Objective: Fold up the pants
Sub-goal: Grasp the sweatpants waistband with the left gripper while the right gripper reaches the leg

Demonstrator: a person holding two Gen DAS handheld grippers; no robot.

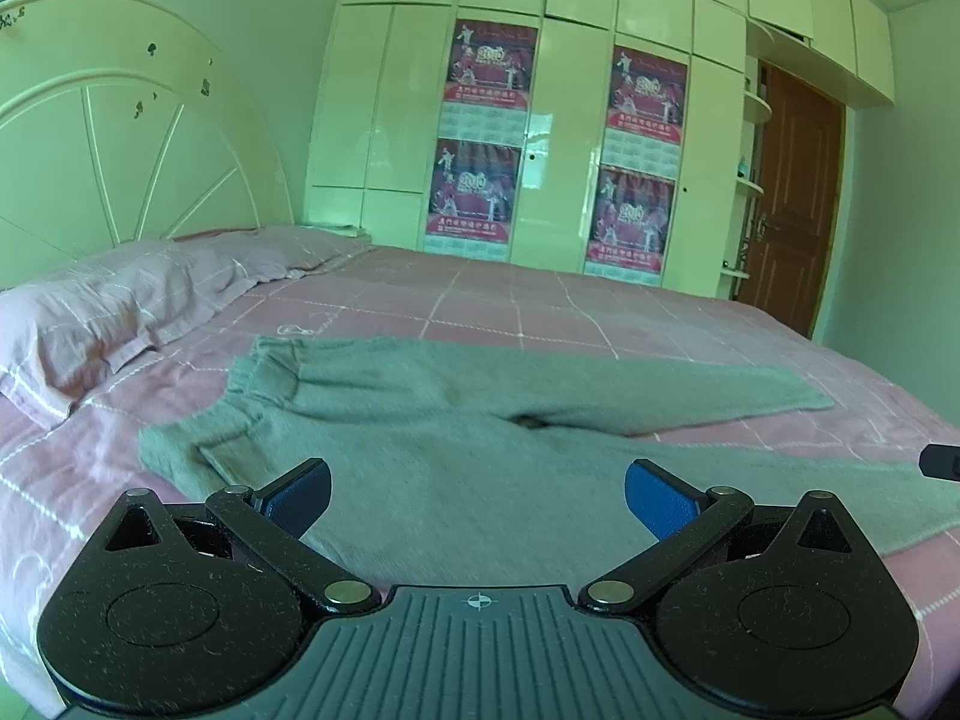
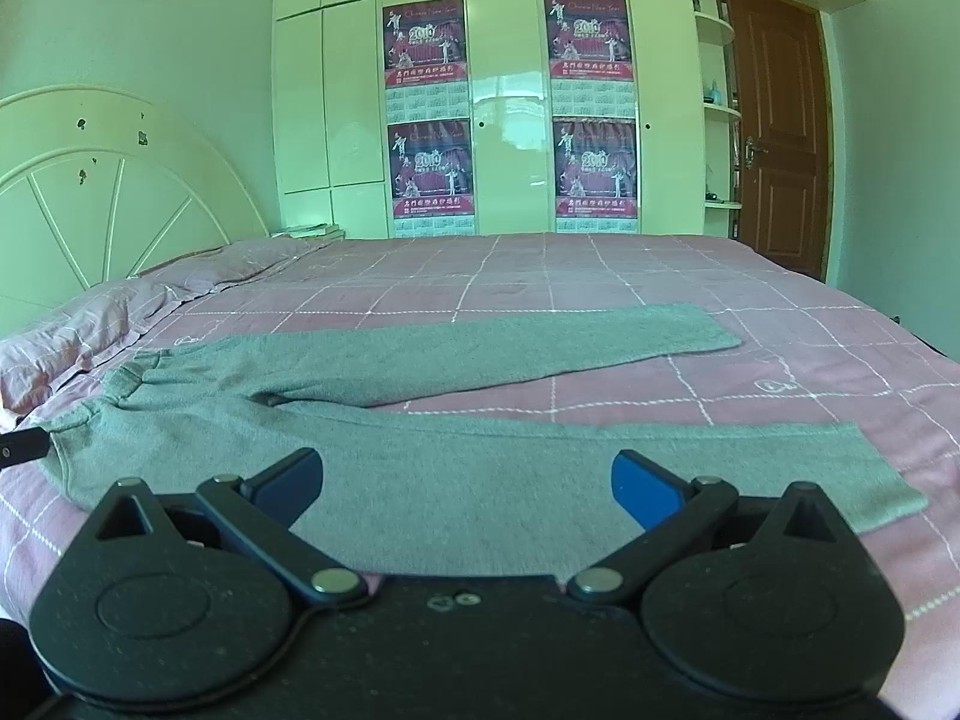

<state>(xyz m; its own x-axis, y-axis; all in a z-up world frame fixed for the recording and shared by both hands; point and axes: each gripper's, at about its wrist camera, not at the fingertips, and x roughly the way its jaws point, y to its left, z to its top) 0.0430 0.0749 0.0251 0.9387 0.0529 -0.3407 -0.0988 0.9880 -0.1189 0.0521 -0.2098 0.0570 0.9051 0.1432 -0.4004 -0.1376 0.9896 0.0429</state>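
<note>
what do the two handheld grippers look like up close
Both are black plastic with two round pivot discs, silver rivets on the linkage arms and blue pads on the fingers. The left gripper has a ribbed grey centre plate with a small crosshair mark. The right gripper has a plain dark centre. No cables, hands or sleeves show.

Bed (image 2: 600,276) with pink checked sheet; pillow (image 1: 120,312) at the arched white headboard (image 1: 120,150). Behind, a glossy white wardrobe (image 2: 510,120) bearing four red posters (image 2: 426,42); brown door (image 2: 780,132) at right, corner shelves (image 2: 717,108) beside it.
</note>
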